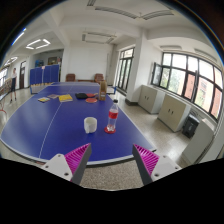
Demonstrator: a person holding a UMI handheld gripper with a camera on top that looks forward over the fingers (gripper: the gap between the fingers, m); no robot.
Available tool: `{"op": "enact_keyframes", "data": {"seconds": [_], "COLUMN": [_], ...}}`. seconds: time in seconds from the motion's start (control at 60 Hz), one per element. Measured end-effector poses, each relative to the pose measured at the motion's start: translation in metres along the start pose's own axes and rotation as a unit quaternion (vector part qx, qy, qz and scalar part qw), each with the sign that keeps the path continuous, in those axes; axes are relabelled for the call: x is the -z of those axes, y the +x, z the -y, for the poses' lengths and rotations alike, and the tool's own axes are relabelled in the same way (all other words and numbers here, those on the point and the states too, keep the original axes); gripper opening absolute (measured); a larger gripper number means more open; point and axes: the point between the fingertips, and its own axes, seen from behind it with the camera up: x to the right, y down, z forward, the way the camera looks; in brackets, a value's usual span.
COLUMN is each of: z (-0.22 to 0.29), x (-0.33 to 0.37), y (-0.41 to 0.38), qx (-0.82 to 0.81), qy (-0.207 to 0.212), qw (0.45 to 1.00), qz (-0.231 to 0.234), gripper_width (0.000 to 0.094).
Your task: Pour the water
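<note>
A clear plastic bottle (112,118) with a red cap and red label stands upright near the front edge of a blue table-tennis table (50,125). A white cup (90,125) stands just left of the bottle, a small gap apart. My gripper (112,160) is open and empty, its two fingers with magenta pads (77,156) spread wide. Both bottle and cup stand beyond the fingers, a short way ahead. Below the fingers only speckled floor shows.
Books and red items (65,98) lie at the table's far end. Blue partition boards (44,75) stand at the back left. Cabinets (172,110) line the window wall on the right. Grey speckled floor (170,140) runs between table and cabinets.
</note>
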Motion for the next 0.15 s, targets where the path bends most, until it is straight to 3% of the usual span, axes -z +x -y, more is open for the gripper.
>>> {"op": "enact_keyframes", "data": {"seconds": [0.15], "z": [0.0036], "x": [0.0039], "y": [0.0020], "qx": [0.020], "qy": [0.012], "qw": [1.000], "qz": [-0.003], "gripper_width": [0.0848]}}
